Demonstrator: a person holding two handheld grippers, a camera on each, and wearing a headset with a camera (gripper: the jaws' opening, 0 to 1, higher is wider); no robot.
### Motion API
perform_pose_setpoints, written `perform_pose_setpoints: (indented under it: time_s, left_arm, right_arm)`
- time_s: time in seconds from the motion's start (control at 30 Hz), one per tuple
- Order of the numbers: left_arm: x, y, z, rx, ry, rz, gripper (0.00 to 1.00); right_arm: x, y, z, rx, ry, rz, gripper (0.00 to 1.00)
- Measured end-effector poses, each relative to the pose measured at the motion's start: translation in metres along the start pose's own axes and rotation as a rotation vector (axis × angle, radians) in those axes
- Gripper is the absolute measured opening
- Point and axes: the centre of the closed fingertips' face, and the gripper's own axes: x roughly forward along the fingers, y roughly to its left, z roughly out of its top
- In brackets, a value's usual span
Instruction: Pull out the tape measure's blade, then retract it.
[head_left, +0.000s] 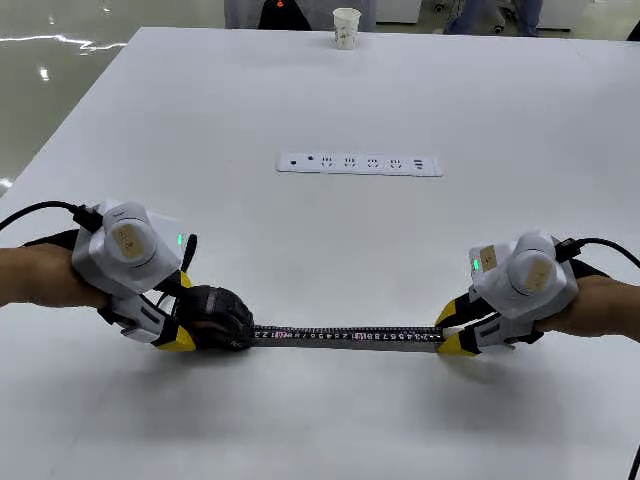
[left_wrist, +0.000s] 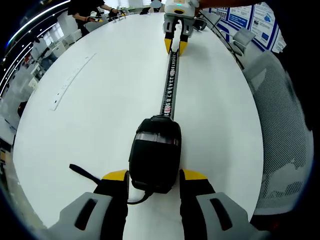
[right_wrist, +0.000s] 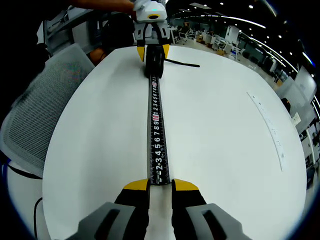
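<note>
**Bench** (head_left: 300, 100): white and wide, spanning the head view. It carries everything listed.

**Left gripper** (head_left: 182, 312): lower left of the head view, jaws clenched on the tape measure's black case.

**Right gripper** (head_left: 450, 330): lower right of the head view, yellow tips pinched on the blade's free end.

**Tape measure** (head_left: 215, 318): case at lower left, down at the bench surface between the left gripper's jaws.

**Blade** (head_left: 345, 335): drawn out, running straight across the lower centre from the case to the right gripper, numerals facing up.

**Power strip** (head_left: 358, 164): white, centre of the head view, well apart from the work.

**Paper cup** (head_left: 346, 27): top centre, at the far edge.

**Progress:** the pull-out looks done or nearly so. Retraction has not yet begun and is what remains.
</note>
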Motion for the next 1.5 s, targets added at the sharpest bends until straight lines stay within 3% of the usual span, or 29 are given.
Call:
perform_pose_setpoints:
  time_s: [0.43,1.0,1.5]
  left_arm:
    - [-0.004,-0.004,-0.001,-0.061,-0.022,0.014,0.43]
    - [-0.013,-0.014,0.001,-0.153,-0.084,0.052,0.58]
    - [-0.023,-0.03,0.008,-0.261,-0.182,0.102,0.67]
  right_arm:
    - [-0.006,0.004,-0.002,0.034,-0.002,-0.023,0.19]
    - [-0.02,0.014,0.001,0.114,-0.035,-0.073,0.32]
    - [-0.03,0.028,0.007,0.178,-0.103,-0.137,0.43]
